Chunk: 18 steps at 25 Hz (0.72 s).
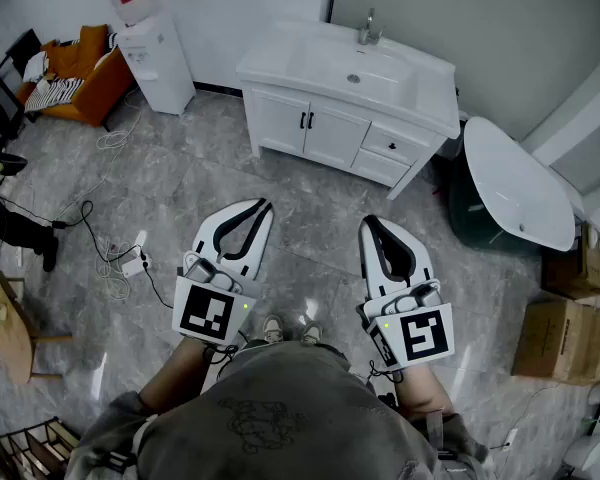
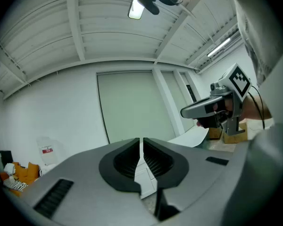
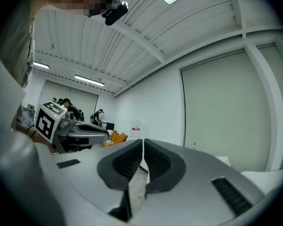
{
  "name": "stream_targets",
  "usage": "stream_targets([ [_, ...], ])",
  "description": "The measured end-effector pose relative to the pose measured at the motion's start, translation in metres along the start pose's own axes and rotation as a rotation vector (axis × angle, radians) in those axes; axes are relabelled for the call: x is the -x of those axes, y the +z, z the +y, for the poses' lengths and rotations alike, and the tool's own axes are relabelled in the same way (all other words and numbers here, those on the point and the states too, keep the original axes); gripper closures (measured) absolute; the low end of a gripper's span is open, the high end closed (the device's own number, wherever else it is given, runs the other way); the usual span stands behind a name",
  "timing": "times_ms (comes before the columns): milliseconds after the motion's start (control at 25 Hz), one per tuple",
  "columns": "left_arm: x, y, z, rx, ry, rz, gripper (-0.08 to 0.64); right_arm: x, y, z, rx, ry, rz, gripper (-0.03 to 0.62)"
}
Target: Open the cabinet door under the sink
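- Left gripper (image 1: 261, 206): jaws pressed together, nothing between them. Right gripper (image 1: 371, 224): the same, empty.
- Cabinet doors (image 1: 332, 138) sit under the sink (image 1: 405, 83) at the far wall, well apart from both grippers across the floor (image 1: 310, 243).
- Step in hand, by my judgement: the approach. Part the jaws before arrival, close on one dark handle (image 1: 306, 120) and pull along the door's swing, not straight back.
- Handle shape and hinge side are too small to tell. The gripper views show only a sliver of cabinet front.

white cabinet (image 1: 325, 128), grey marbled floor (image 1: 180, 188)
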State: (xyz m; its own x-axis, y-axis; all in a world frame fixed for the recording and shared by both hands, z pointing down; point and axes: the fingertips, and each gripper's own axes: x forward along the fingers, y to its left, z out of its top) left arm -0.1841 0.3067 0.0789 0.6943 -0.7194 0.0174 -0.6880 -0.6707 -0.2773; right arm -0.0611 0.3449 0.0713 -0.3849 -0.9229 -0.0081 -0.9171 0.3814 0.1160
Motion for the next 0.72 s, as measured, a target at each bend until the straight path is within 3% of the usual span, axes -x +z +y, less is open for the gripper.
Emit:
stream_targets([
  [720, -0.018, -0.009, 0.002, -0.008, -0.006, 0.027, 0.526, -0.009, -0.008, -0.017, -0.065, -0.001, -0.01, 0.558],
])
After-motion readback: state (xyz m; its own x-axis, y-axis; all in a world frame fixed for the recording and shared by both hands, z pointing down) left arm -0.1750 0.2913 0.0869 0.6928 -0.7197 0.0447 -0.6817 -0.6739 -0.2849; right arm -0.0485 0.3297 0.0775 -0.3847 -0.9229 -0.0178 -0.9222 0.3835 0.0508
